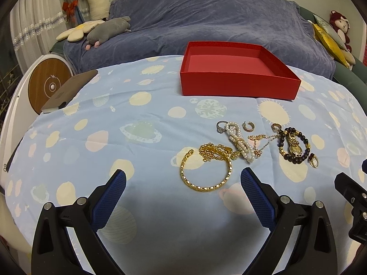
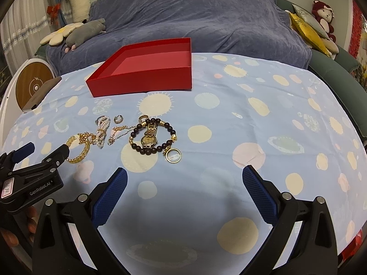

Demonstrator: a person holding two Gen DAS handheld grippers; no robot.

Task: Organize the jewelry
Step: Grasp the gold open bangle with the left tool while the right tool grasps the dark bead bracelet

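An empty red box (image 1: 236,84) stands at the far side of the table; it also shows in the right wrist view (image 2: 142,84). Jewelry lies in front of it: a gold bangle (image 1: 206,186), a gold chain (image 1: 212,152), a pearl strand (image 1: 240,143), small rings (image 1: 248,126), a dark bead bracelet with a gold watch (image 1: 294,146) and a ring (image 1: 313,160). The bracelet (image 2: 151,137) and a gold ring (image 2: 173,155) lie ahead of my right gripper (image 2: 184,178), which is open and empty. My left gripper (image 1: 183,180) is open just before the bangle.
The table wears a light blue patterned cloth (image 1: 137,126). A brown phone-like slab (image 1: 68,91) lies at its left edge beside a round wooden-faced device (image 1: 49,84). A sofa under a blue blanket (image 1: 206,18) with plush toys stands behind.
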